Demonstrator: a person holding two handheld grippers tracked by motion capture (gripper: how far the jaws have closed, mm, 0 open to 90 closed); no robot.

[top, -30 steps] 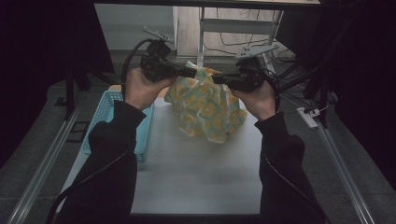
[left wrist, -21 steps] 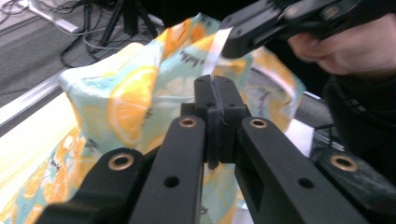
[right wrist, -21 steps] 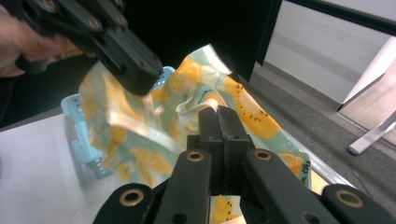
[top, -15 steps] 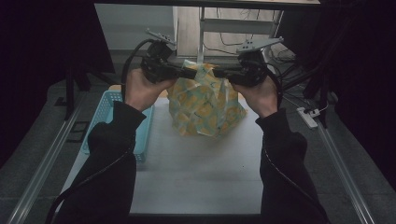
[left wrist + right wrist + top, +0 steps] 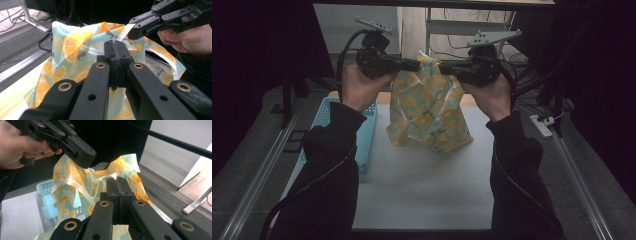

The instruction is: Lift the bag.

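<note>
A plastic bag [image 5: 428, 112] printed with orange slices on pale blue hangs above the white table [image 5: 422, 195], its lower corner close to the surface. My left gripper [image 5: 418, 64] is shut on the bag's top edge from the left. My right gripper [image 5: 441, 67] is shut on the top edge from the right, and the two tips nearly meet. In the left gripper view my jaws [image 5: 115, 47] clamp the bag [image 5: 72, 50] by a white strap, with the right gripper [image 5: 133, 31] just beyond. In the right gripper view my jaws [image 5: 117, 182] pinch the bag [image 5: 125, 170], and the left gripper [image 5: 82, 155] holds it from above left.
A light blue plastic basket [image 5: 364, 132] stands at the table's left side, beside the hanging bag and below my left hand; it also lies behind the bag as the basket [image 5: 46, 192] in the right gripper view. Metal rails [image 5: 257, 180] run along both sides. Cables and a rack stand behind the table.
Both grippers have risen with the bag. It lay bunched on the table before and now hangs stretched from the two grips, lifted off the surface.
</note>
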